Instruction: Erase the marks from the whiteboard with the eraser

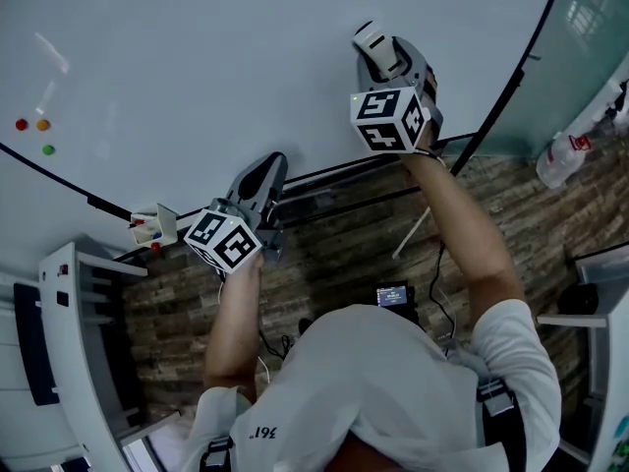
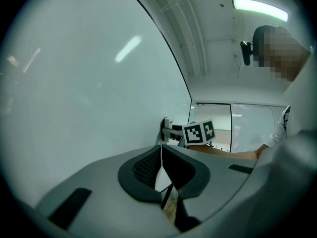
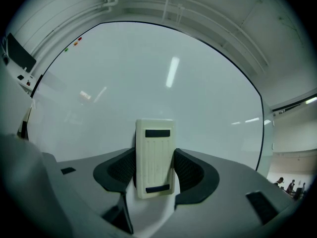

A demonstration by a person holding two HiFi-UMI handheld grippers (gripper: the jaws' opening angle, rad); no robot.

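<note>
The head camera looks steeply down from above the person onto the whiteboard [image 1: 246, 57], the left tongs [image 1: 270, 162] and the right tongs [image 1: 371, 39]. The left tongs' camera sits close, facing rightward along the board and catching the right tongs. The right tongs' camera faces the board nearly square-on. All three views share the coloured magnets [image 1: 34, 131] at far left.

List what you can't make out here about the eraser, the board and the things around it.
- Wiping face of the eraser: right gripper view, hidden behind its own back in the right gripper; contact with the whiteboard cannot be told.
- Marks on the whiteboard: none visible in any view; glare could hide faint ones.
- Contents of the small box: head view, too small.
</note>
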